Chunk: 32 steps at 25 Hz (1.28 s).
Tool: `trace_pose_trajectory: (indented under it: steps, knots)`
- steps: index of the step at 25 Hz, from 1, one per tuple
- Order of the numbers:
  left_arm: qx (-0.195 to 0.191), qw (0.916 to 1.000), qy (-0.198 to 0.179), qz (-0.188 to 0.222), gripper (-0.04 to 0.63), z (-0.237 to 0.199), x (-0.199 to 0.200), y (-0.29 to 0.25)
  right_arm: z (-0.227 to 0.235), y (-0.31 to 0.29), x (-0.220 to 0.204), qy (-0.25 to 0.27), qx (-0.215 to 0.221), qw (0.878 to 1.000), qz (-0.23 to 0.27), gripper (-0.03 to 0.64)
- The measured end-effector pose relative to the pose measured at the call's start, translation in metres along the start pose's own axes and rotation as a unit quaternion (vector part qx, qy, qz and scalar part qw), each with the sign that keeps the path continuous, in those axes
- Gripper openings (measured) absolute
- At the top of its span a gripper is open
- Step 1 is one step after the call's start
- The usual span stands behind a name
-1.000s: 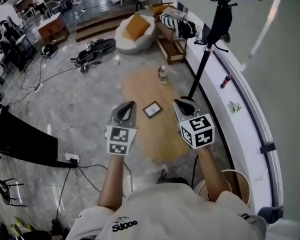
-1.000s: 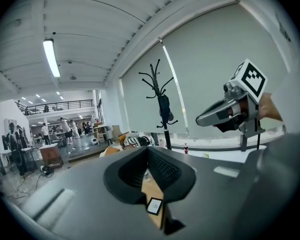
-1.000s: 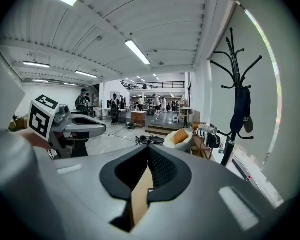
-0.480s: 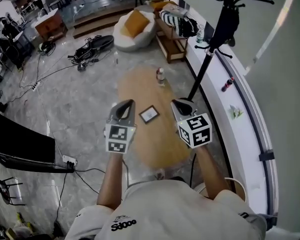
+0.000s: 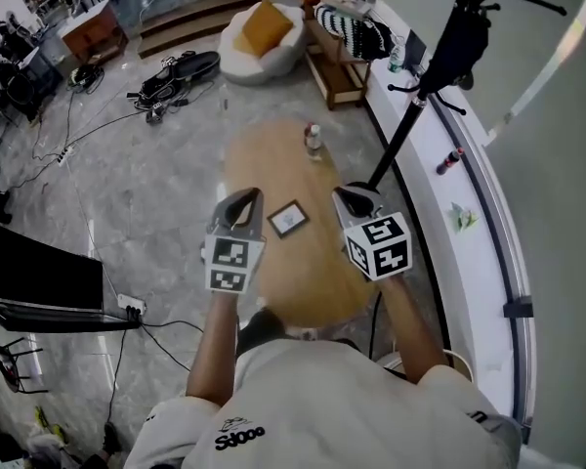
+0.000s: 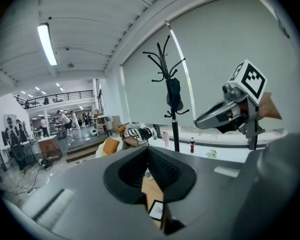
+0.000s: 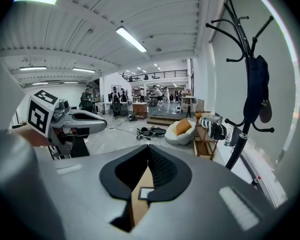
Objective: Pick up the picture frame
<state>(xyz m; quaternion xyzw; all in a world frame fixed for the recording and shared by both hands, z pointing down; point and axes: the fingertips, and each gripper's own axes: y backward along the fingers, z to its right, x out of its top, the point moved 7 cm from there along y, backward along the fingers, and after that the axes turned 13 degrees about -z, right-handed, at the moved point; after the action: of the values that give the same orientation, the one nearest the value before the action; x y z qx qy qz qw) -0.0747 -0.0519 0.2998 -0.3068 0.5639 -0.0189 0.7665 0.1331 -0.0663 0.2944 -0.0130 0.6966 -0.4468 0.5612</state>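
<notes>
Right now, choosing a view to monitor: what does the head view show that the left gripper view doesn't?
Head view only: the whole wooden table, the left gripper from outside. Left gripper view only: the ceiling light, its own jaws shut and empty. Both: the picture frame on the table, the right gripper, the coat stand.

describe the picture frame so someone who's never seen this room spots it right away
Find the oval wooden table on the grey floor beside the black coat stand. Near its middle lies the picture frame, small, flat and dark-bordered with a pale centre. Its only visible neighbour on the table is an upright bottle at the far end.
</notes>
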Motion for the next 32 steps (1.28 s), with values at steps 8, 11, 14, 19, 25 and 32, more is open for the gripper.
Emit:
trace_pose_trajectory:
  steps: [8, 11, 14, 19, 25, 32]
  knots:
    - [-0.03, 0.999, -0.01, -0.031, 0.011, -0.028, -0.016, -0.066, 0.021, -0.062, 0.004, -0.017, -0.006, 0.999, -0.028, 0.005]
    - [-0.041, 0.9984, -0.016, -0.036, 0.011, -0.046, -0.017, -0.098, 0.032, -0.092, 0.011, -0.027, -0.009, 0.999, -0.04, 0.006]
    - [-0.062, 0.9966, -0.023, -0.049, 0.011, -0.063, -0.021, -0.121, 0.038, -0.117, 0.018, -0.04, -0.01, 0.998, -0.056, 0.012]
    - [-0.107, 0.9888, -0.039, -0.097, 0.011, -0.081, -0.044, -0.167, 0.047, -0.161, 0.018, -0.061, -0.01, 0.995, -0.083, 0.028]
    - [-0.152, 0.977, -0.034, -0.146, 0.011, -0.097, -0.083, -0.227, 0.066, -0.218, 0.003, -0.097, -0.017, 0.988, -0.117, 0.034]
    - [-0.188, 0.9684, -0.039, -0.159, 0.015, -0.1, -0.118, -0.279, 0.083, -0.27, -0.027, -0.121, -0.015, 0.979, -0.163, 0.046]
